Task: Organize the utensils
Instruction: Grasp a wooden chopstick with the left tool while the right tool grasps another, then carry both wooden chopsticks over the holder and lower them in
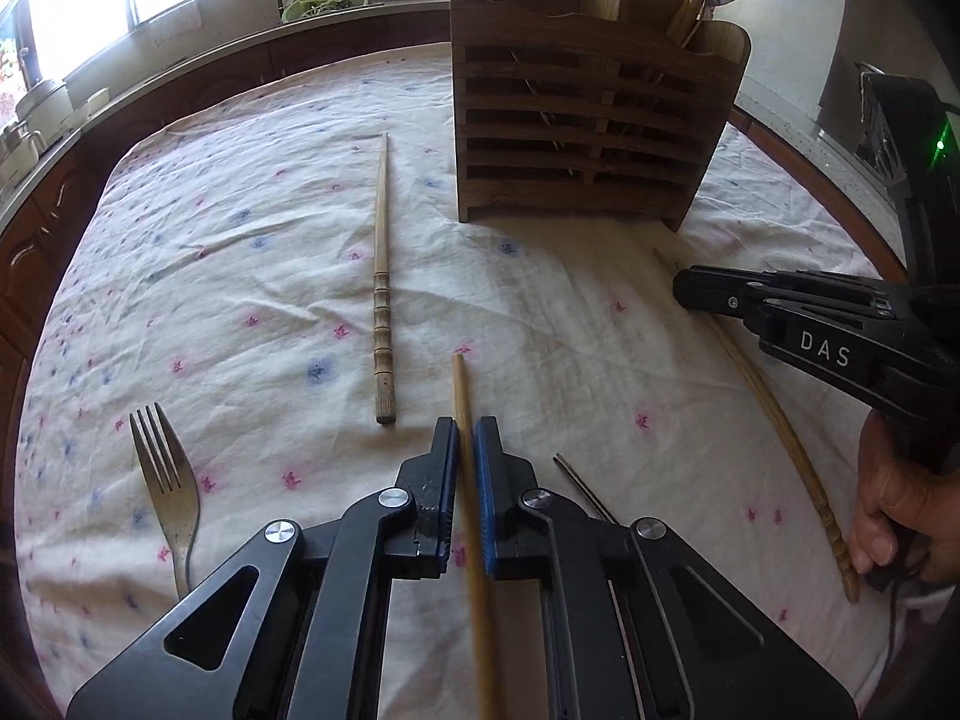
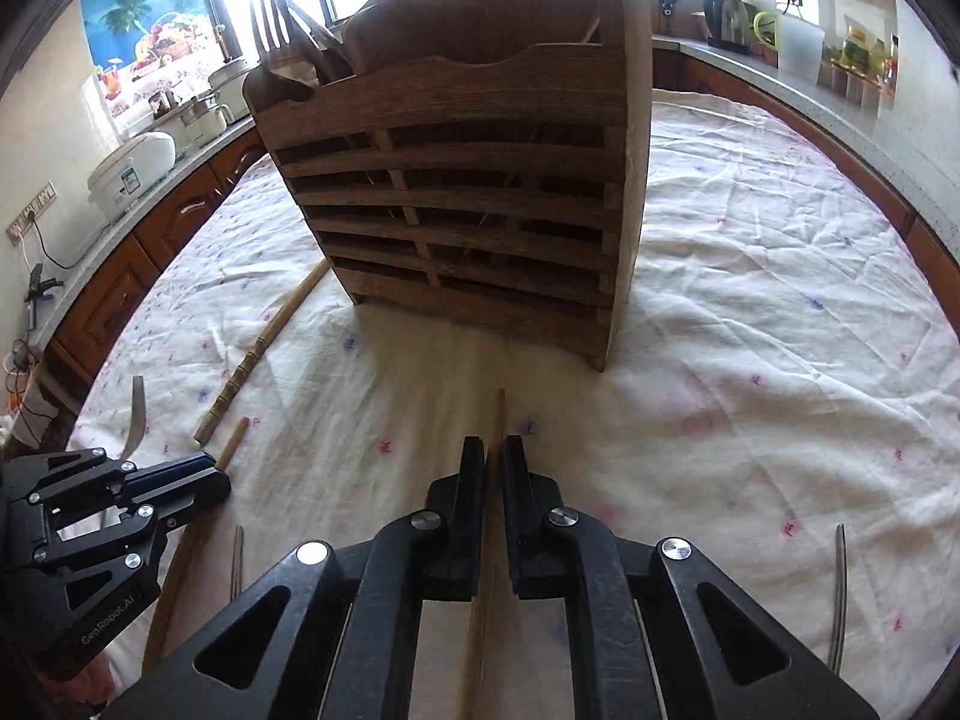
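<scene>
Left wrist: fork (image 1: 165, 483) beside chopstick (image 1: 382, 282).

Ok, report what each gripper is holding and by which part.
Left gripper: a wooden chopstick, clamped just behind its forward tip. Right gripper: another wooden chopstick, likewise gripped near its front end.

Both wrist cameras look low across the tablecloth (image 1: 240, 252), sharing the wooden caddy (image 2: 468, 204).

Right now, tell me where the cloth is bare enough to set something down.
Bare cloth lies right of the wooden caddy, and between the fork and the ridged chopstick. Crowded: around the left hand-held gripper and right hand-held gripper, each gripping a chopstick.
</scene>
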{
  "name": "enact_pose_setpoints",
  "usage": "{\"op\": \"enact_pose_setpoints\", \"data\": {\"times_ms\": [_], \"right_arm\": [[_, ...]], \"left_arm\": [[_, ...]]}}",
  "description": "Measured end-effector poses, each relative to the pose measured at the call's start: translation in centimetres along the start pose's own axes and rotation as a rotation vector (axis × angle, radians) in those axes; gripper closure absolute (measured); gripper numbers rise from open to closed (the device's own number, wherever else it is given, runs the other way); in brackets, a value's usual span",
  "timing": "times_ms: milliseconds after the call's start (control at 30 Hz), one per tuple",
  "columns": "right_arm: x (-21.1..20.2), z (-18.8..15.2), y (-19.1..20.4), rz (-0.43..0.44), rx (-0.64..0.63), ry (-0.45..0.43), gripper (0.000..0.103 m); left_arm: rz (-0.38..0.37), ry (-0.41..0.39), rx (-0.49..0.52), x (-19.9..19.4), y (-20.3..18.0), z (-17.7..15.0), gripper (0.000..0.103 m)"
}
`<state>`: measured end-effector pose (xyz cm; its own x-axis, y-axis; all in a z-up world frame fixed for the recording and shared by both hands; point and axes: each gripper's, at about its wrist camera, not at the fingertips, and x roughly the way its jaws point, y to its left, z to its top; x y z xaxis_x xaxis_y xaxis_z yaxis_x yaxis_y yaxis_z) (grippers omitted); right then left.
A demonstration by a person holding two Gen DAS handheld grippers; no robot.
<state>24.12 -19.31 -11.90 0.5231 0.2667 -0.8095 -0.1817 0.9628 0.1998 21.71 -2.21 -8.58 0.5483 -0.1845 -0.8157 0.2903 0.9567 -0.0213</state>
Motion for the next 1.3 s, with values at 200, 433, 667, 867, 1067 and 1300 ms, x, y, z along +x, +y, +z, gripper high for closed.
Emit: {"op": "enact_pose_setpoints", "data": {"times_ms": [200, 433, 667, 867, 1067, 1300], "right_arm": [[-2.8, -0.5, -0.4, 0.068, 0.028, -0.038, 0.098], [-7.1, -0.1, 0.3, 0.118, 0.03, -0.117, 0.098], [-12.1, 0.9, 1.0, 0.141, 0.029, -0.232, 0.098], [-16.1, 1.9, 1.2, 0.148, 0.026, -0.334, 0.098], [-18.2, 2.7, 1.1, 0.143, 0.017, -0.399, 0.098], [-18.6, 3.4, 1.0, 0.147, 0.013, -0.419, 0.098]], "left_arm": [[-0.049, -0.028, -0.047, -2.2, 0.6, -0.9, 0.098], [-0.112, -0.143, -0.115, -7.4, 1.7, -0.6, 0.098], [-0.149, -0.27, -0.157, -12.5, 2.8, 0.2, 0.098], [-0.164, -0.357, -0.185, -15.8, 3.8, 0.6, 0.098], [-0.16, -0.404, -0.198, -17.2, 4.4, 0.9, 0.098], [-0.156, -0.441, -0.198, -18.1, 4.6, 1.6, 0.098]]}}
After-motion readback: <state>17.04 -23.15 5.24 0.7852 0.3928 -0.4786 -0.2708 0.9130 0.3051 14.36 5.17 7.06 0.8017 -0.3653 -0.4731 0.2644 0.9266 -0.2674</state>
